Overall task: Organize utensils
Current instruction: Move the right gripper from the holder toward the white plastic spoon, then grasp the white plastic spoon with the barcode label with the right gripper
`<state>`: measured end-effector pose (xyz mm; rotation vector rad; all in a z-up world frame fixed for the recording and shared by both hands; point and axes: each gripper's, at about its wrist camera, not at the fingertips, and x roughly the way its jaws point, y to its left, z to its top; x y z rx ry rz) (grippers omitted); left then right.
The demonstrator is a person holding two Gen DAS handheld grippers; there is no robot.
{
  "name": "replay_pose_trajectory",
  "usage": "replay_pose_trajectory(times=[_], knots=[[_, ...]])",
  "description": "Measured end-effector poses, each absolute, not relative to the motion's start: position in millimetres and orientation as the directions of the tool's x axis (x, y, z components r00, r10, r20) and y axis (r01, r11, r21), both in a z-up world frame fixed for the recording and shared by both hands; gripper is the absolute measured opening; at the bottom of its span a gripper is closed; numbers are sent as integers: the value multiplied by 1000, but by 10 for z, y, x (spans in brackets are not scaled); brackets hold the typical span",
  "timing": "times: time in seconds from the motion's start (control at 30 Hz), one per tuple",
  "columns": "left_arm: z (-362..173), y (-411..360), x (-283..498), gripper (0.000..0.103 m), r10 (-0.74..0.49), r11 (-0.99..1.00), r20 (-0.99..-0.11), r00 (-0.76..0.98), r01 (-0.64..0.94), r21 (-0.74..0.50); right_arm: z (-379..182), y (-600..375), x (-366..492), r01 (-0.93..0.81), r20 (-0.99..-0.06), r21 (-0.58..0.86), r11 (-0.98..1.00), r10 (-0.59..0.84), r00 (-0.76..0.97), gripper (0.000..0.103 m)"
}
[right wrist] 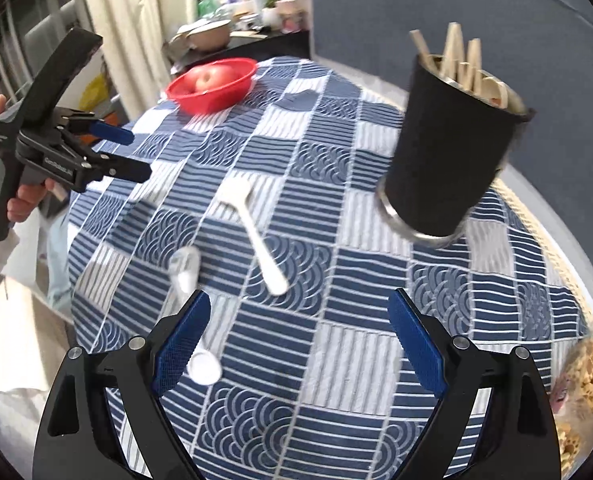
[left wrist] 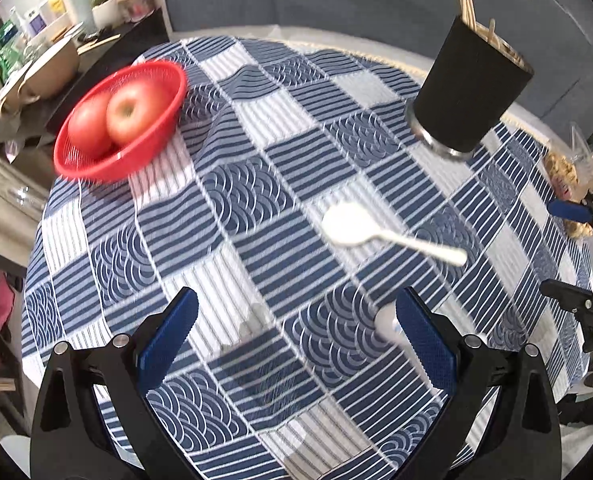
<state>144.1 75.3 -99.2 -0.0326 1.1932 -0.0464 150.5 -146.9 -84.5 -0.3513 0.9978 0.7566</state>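
A round table [left wrist: 256, 184] draped in a blue-and-white patchwork-print cloth fills both views, with a grey-blue upholstered wall behind it and, off to the far left, a dark side counter [left wrist: 108, 46] crowded with bottles, a beige pot and a small potted plant.

The left gripper [left wrist: 296, 328] stands with its blue-padded jaws wide apart over the cloth, holding nothing. A clear plastic spoon lies under it, its blurred handle [left wrist: 252, 320] between the jaws and its bowl [left wrist: 388, 320] just inside the right finger; whether that finger touches it cannot be told. Ahead of this gripper lies a white plastic spoon [left wrist: 360, 228], flat on the cloth.

The right gripper [right wrist: 298, 336] is likewise spread wide and empty. The clear spoon [right wrist: 184, 268] passes by its left finger, and the white spoon's handle points toward the gap between the jaws (its bowl lies farther away). In the right wrist view a person's hand [right wrist: 20, 200] grips the left gripper's handle at the left edge.

Far ahead-left of both grippers sits a red plastic mesh basket [left wrist: 144, 160] with two red apples [left wrist: 136, 114] in it. Ahead-right stands a tall black cylindrical holder [right wrist: 448, 148] with a metal base, holding wooden chopsticks [right wrist: 456, 56] and wooden utensils. At the right edge lies a clear bag of snacks [right wrist: 584, 380].
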Motion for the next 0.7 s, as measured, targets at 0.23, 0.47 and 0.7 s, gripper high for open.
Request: replay_pose_trajectory(times=[0.23, 0.47, 0.7], knots=[[-1194, 839, 1259, 97, -54, 998, -940, 337, -6, -60, -1087, -1207, 1278, -783, -879, 71, 618, 409, 243, 86], [-1284, 882, 1100, 97, -34, 999, -948, 317, -9, -39, -1292, -975, 1099, -819, -887, 64, 570, 408, 215, 76], [-1321, 905, 1034, 97, -44, 999, -953, 299, -14, -50, -1506, -747, 918, -870, -917, 61, 489, 371, 144, 10]])
